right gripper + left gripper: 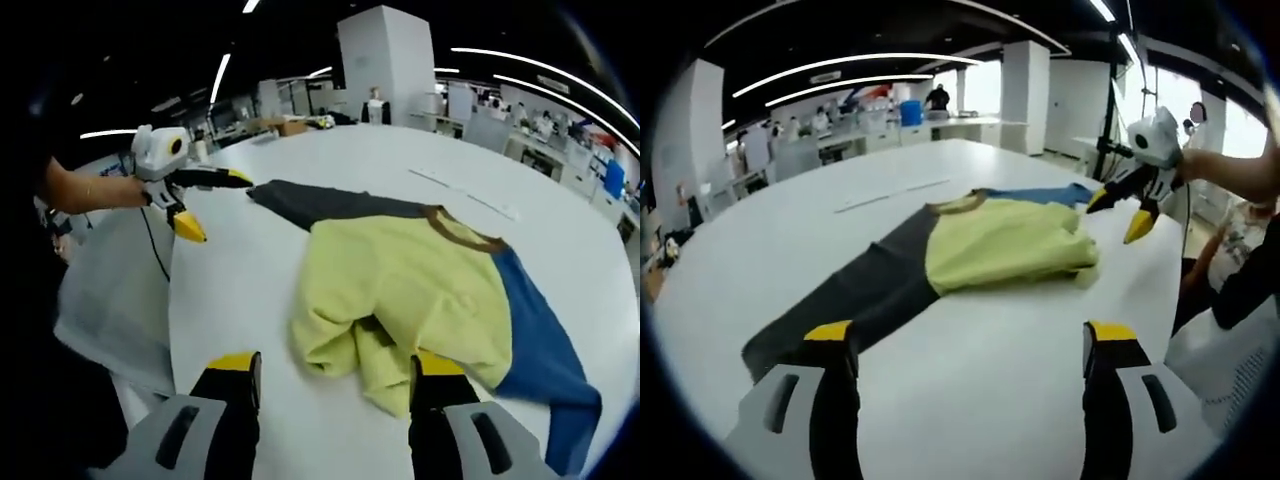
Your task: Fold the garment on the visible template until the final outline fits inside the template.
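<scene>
I see the garment point(985, 245) lying on the white desk point(970, 400), partly folded: a yellow body bunched over itself, a dark grey sleeve stretched out flat to one side and a blue sleeve on the other. In the left gripper view my left gripper point(970, 345) hovers above bare desk on the near side of the cloth, its yellow-tipped fingers point(830, 332) wide apart and holding nothing. The right gripper point(1123, 212) comes in from the right of that view, held by a hand, poised just above the far right end of the yellow part, its fingers spread and empty.

In the right gripper view the right gripper point(335, 375) sits over the crumpled yellow edge of the garment point(410, 285); one finger rises in front of the cloth, so I cannot tell whether it touches. The left gripper point(205, 205) shows at the far left, above the desk point(230, 300) beside the tip of the grey sleeve, fingers apart.

Nothing lies between either gripper and the cloth. A pale strip point(890, 195) runs across the desk beyond the garment; it appears in the right gripper view too point(465, 192). The left gripper view adds a blue bin point(911, 112) and people at far benches; the right gripper view adds a broad white pillar point(385, 65). I cannot make out a template outline.
</scene>
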Motion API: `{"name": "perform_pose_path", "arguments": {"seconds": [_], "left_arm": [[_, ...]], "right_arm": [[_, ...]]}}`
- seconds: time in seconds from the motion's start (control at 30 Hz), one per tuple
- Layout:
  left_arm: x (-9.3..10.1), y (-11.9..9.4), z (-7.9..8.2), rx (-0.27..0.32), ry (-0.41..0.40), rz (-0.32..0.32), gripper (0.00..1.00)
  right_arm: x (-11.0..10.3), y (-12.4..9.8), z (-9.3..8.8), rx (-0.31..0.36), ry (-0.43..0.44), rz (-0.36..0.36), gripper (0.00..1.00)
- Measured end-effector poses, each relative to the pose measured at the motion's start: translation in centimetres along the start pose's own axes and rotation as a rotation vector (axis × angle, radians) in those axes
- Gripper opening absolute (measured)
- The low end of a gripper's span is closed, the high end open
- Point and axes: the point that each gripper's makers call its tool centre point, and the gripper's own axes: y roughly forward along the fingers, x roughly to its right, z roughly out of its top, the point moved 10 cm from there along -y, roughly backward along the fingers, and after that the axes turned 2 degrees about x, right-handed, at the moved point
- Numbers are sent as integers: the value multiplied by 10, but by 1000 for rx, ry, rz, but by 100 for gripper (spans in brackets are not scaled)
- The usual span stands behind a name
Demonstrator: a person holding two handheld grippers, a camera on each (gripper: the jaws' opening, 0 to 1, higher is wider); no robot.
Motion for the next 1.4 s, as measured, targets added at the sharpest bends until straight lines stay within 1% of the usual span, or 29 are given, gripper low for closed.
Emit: {"name": "perform_pose_path", "arguments": {"seconds": [0.2, 0.23, 0.33, 0.4, 0.43, 0.53, 0.57, 0.6, 0.63, 0.73, 0.87, 0.93, 1.0, 1.07, 1.17, 1.27, 1.3, 1.4], "left_arm": [[12, 11, 1, 5, -15, -25, 85], [14, 14, 1, 4, -22, -32, 83], [21, 21, 1, 3, -27, -47, 78], [26, 25, 1, 2, -32, -55, 76], [31, 29, 0, 6, -49, -64, 73], [42, 38, -2, 1, -83, -82, 69], [49, 41, -1, 17, -148, -101, 69], [52, 44, -1, 27, -171, -120, 69], [54, 45, -1, 23, -167, -128, 67], [63, 54, -1, -1, -114, -118, 61], [73, 65, 2, 7, -138, -139, 56], [78, 72, 3, 1, -127, -147, 52], [81, 79, 3, -2, -130, -157, 50], [84, 85, 1, -6, -160, -168, 47], [89, 94, -2, -16, -175, -173, 42], [95, 100, -4, -37, -193, -190, 32], [97, 103, -5, -33, -209, -204, 31], [103, 107, -6, -35, -223, -217, 29]], "right_arm": [[13, -6, -9, 1, 61, -42, 52], [15, -7, -10, 3, 66, -46, 51], [21, -7, -15, -1, 99, -68, 45], [25, -7, -19, -3, 113, -86, 39], [28, -6, -21, -8, 120, -94, 36], [34, -4, -26, -11, 140, -116, 31], [36, -2, -29, -19, 151, -123, 30], [38, -2, -31, -31, 164, -131, 29], [40, -1, -33, -38, 165, -132, 27], [43, 1, -37, -46, 180, -143, 24], [46, 4, -40, -51, 194, -153, 22], [47, 5, -41, -56, 190, -159, 21], [47, 6, -40, -57, 182, -163, 21], [48, 6, -40, -59, 175, -166, 20], [49, 9, -39, -59, 158, -165, 19], [48, 11, -39, -64, 149, -160, 19], [49, 11, -39, -64, 147, -159, 19], [49, 12, -40, -68, 150, -152, 18]]}}
